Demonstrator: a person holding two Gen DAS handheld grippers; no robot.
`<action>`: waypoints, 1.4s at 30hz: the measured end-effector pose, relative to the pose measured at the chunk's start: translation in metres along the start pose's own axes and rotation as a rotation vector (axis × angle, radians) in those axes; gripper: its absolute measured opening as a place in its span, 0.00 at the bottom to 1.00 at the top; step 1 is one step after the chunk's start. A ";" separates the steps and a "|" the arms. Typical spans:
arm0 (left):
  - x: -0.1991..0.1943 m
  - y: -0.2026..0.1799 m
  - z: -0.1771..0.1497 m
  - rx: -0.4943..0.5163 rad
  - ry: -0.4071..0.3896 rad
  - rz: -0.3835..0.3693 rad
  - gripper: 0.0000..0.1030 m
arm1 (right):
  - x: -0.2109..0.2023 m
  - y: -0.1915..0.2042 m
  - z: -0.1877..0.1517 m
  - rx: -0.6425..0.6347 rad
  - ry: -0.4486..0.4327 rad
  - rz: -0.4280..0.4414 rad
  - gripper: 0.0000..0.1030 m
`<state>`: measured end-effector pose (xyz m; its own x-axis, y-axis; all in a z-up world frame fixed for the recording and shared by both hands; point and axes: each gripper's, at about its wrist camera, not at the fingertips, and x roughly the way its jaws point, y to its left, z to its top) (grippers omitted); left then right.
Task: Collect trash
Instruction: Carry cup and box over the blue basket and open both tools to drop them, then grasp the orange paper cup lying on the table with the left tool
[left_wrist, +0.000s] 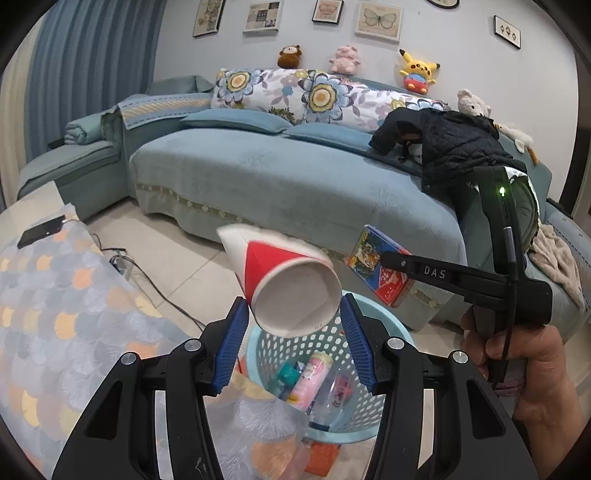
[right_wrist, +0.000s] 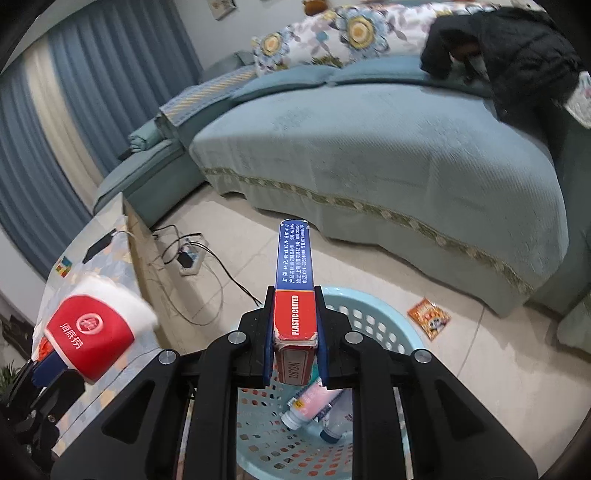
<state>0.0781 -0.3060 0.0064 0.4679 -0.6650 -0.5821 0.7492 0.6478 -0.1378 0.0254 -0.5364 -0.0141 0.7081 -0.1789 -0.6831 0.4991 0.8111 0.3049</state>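
My left gripper (left_wrist: 293, 314) is open. A red and white paper cup (left_wrist: 286, 280) lies tilted between and just above its blue pads, blurred, over the light blue basket (left_wrist: 391, 332). The cup also shows in the right wrist view (right_wrist: 96, 332). My right gripper (right_wrist: 294, 332) is shut on a red and blue card box (right_wrist: 294, 280) and holds it above the basket (right_wrist: 380, 317). The box also shows in the left wrist view (left_wrist: 380, 269). Bottles and wrappers (left_wrist: 310, 380) lie inside the basket.
A table with a scale-pattern cloth (left_wrist: 55, 314) stands at the left with a phone (left_wrist: 40, 230) on it. A blue sofa (left_wrist: 295, 177) with a black jacket (left_wrist: 454, 144) stands behind. An orange wrapper (right_wrist: 430, 317) and cables (right_wrist: 192, 258) lie on the floor.
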 end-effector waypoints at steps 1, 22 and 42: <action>0.001 0.000 0.001 0.001 0.003 0.001 0.48 | 0.001 -0.001 -0.001 0.007 0.006 -0.001 0.15; -0.035 0.048 -0.042 -0.031 0.043 0.172 0.48 | 0.004 0.007 -0.004 0.035 0.015 0.041 0.47; -0.242 0.355 -0.070 -0.442 0.045 1.232 0.89 | 0.011 0.196 -0.048 -0.316 0.075 0.272 0.47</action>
<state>0.1978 0.1109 0.0427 0.7086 0.4552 -0.5391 -0.3769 0.8901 0.2562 0.1069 -0.3525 0.0062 0.7487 0.0964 -0.6558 0.1132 0.9563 0.2698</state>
